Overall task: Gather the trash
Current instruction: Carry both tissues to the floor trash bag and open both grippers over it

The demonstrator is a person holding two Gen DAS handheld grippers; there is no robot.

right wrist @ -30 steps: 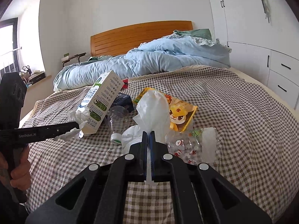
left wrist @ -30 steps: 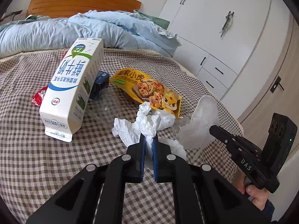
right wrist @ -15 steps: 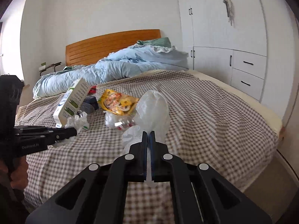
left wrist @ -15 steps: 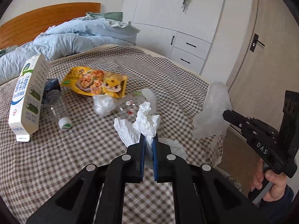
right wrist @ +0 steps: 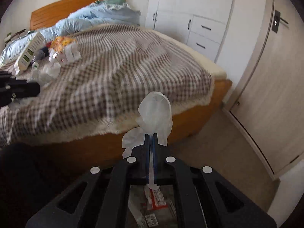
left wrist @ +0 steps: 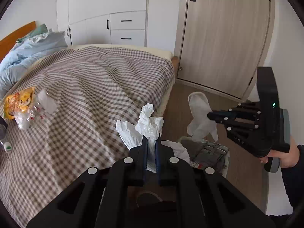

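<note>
Crumpled white tissue (left wrist: 147, 125) is pinched in the left gripper (left wrist: 151, 145) past the foot edge of the bed (left wrist: 98, 72), above a trash bin (left wrist: 209, 150) on the floor. Right gripper (right wrist: 151, 139) is clamped on a translucent plastic glove (right wrist: 155, 112) over the same bin. Milk carton (right wrist: 28, 52) and yellow snack bag (left wrist: 18, 100) lie on the bed's far side.

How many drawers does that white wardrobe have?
2 visible: the upper drawer and the lower drawer, stacked in the white wardrobe beyond the bed; others may be hidden.
</note>
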